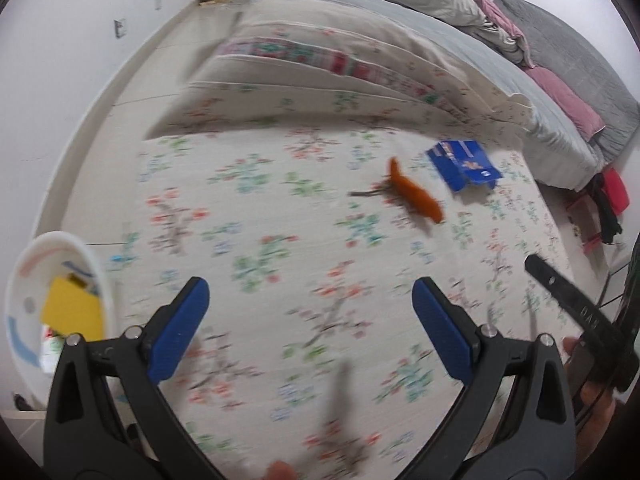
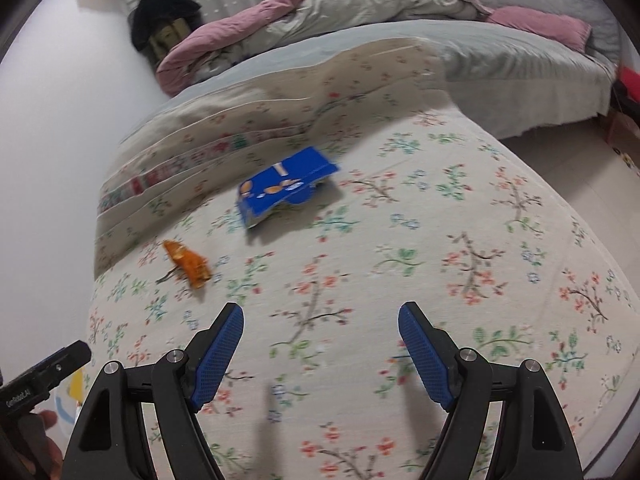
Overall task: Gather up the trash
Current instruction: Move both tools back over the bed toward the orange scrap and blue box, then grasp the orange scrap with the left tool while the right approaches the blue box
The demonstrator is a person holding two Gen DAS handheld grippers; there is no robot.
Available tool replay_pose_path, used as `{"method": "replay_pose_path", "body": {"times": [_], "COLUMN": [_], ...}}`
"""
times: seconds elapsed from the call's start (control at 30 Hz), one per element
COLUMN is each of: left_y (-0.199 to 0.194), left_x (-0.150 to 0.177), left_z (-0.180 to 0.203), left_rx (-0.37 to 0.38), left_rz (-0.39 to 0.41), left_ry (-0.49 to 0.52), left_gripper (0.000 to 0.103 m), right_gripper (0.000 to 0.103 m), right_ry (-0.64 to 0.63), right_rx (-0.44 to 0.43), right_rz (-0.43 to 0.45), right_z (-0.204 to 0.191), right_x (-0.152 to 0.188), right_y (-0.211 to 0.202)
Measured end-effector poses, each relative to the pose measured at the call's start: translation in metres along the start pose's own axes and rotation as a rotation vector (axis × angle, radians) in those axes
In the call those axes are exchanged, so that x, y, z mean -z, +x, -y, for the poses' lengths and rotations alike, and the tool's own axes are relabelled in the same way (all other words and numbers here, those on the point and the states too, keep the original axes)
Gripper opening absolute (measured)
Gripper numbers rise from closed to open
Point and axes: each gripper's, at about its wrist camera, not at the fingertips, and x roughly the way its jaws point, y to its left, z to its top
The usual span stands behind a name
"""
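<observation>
From the left wrist view, the orange wrapper (image 1: 416, 192) and the blue carton (image 1: 464, 166) lie far right on the floral cloth (image 1: 280, 208), well apart from the white bin (image 1: 24, 280) at near left (already holding scraps). The flimsy wrapper could slide away under a pinch. The left gripper (image 1: 310, 332) stands wide, holding nothing.

From the right wrist view, the carton (image 2: 284, 186) sits ahead, the wrapper (image 2: 188, 264) far left. The right gripper (image 2: 320, 356) gapes empty, touching nothing.
</observation>
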Motion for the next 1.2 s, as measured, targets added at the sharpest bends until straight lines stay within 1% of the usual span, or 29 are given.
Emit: {"method": "replay_pose_path", "body": {"times": [0.07, 0.13, 0.2, 0.23, 0.3, 0.33, 0.37, 0.43, 0.5, 0.53, 0.67, 0.73, 0.77, 0.8, 0.83, 0.9, 1.0, 1.13, 1.2], "left_y": [0.008, 0.016, 0.026, 0.029, 0.039, 0.044, 0.049, 0.058, 0.069, 0.074, 0.088, 0.09, 0.092, 0.093, 0.094, 0.091, 0.08, 0.066, 0.059], "left_x": [-0.005, -0.009, -0.016, -0.018, -0.023, -0.026, -0.029, -0.035, -0.042, -0.045, -0.057, -0.062, -0.063, -0.064, -0.064, -0.064, -0.058, -0.051, -0.048], "left_z": [0.009, 0.016, 0.023, 0.025, 0.033, 0.036, 0.042, 0.049, 0.056, 0.058, 0.059, 0.058, 0.058, 0.059, 0.058, 0.057, 0.054, 0.036, 0.025], "left_rx": [0.021, 0.042, 0.069, 0.076, 0.09, 0.095, 0.093, 0.099, 0.102, 0.112, 0.119, 0.12, 0.123, 0.126, 0.134, 0.13, 0.105, 0.088, 0.076], "left_rz": [-0.002, -0.004, -0.007, -0.009, -0.015, -0.017, -0.017, -0.016, -0.021, -0.025, -0.033, -0.025, -0.032, -0.038, -0.043, -0.039, -0.023, -0.002, 0.014], "left_ry": [-0.006, -0.018, -0.038, -0.045, -0.055, -0.057, -0.055, -0.047, -0.046, -0.044, -0.06, -0.061, -0.062, -0.061, -0.06, -0.042, 0.012, 0.035, 0.036], "left_gripper": [0.1, 0.095, 0.085, 0.083, 0.074, 0.072, 0.067, 0.064, 0.058, 0.057, 0.05, 0.041, 0.029, 0.02, 0.017, 0.016, 0.015, 0.015, 0.015], "right_gripper": [0.081, 0.081, 0.081, 0.081, 0.081, 0.081, 0.081, 0.081, 0.081, 0.081, 0.081, 0.081, 0.081, 0.081, 0.081, 0.081, 0.081, 0.081, 0.085], "right_ry": [0.022, 0.036, 0.041, 0.041, 0.046, 0.049, 0.053, 0.063, 0.077, 0.084, 0.105, 0.112, 0.116, 0.116, 0.114, 0.109, 0.107, 0.127, 0.154], "right_rx": [0.0, 0.002, 0.013, 0.021, 0.03, 0.031, 0.031, 0.03, 0.032, 0.032, 0.035, 0.036, 0.035, 0.033, 0.032, 0.024, 0.001, -0.012, -0.014], "right_rz": [-0.005, -0.007, -0.011, -0.011, -0.011, -0.013, -0.014, -0.014, -0.016, -0.016, -0.013, -0.013, -0.015, -0.017, -0.018, -0.022, -0.031, -0.046, -0.06], "right_z": [0.007, 0.014, 0.019, 0.021, 0.026, 0.028, 0.03, 0.033, 0.037, 0.038, 0.043, 0.044, 0.044, 0.043, 0.041, 0.037, 0.029, 0.017, 0.013], "right_x": [-0.001, -0.001, -0.002, -0.003, -0.005, -0.006, -0.007, -0.009, -0.012, -0.014, -0.021, -0.025, -0.027, -0.03, -0.032, -0.036, -0.042, -0.053, -0.058], "right_y": [0.0, 0.0, 0.0, 0.0, 0.0, 0.001, 0.002, 0.004, 0.006, 0.008, 0.012, 0.015, 0.017, 0.019, 0.021, 0.025, 0.032, 0.043, 0.05]}}
